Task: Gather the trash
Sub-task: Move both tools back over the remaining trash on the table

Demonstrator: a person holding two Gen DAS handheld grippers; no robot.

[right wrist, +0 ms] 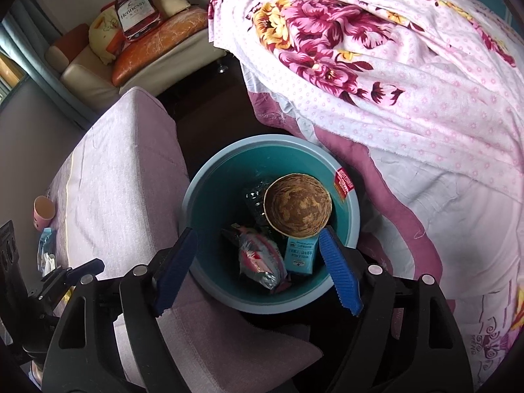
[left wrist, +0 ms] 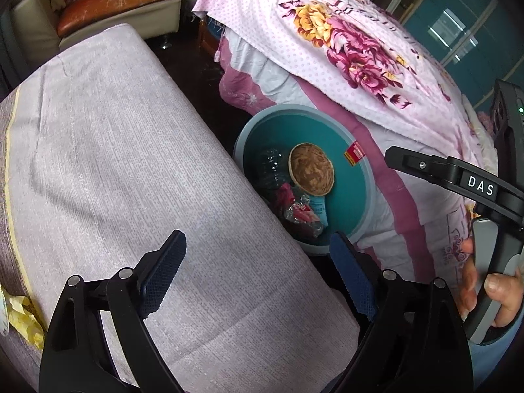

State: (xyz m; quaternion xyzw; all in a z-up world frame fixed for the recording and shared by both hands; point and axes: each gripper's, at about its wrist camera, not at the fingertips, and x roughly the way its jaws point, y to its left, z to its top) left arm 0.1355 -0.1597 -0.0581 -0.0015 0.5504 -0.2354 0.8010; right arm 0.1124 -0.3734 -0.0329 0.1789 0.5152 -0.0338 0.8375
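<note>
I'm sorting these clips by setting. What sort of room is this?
Probably a lived-in home, a bedroom or sitting room: floral bedding draped over furniture, a worn sofa with cushions, and a teal bin of trash on the floor.

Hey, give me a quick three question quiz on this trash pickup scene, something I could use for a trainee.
1. True or false: the right tongs are shut on a piece of trash.
2. Which item lies inside the teal bin? A) the brown paper bowl B) the pink paper cup C) the crumpled yellow paper
3. Fill in: the left tongs hang over the ______ covered table.

Key:
1. False. Both tongs are open and hold nothing.
2. A. The cup and the yellow paper are on the table.
3. Cloth.
</note>
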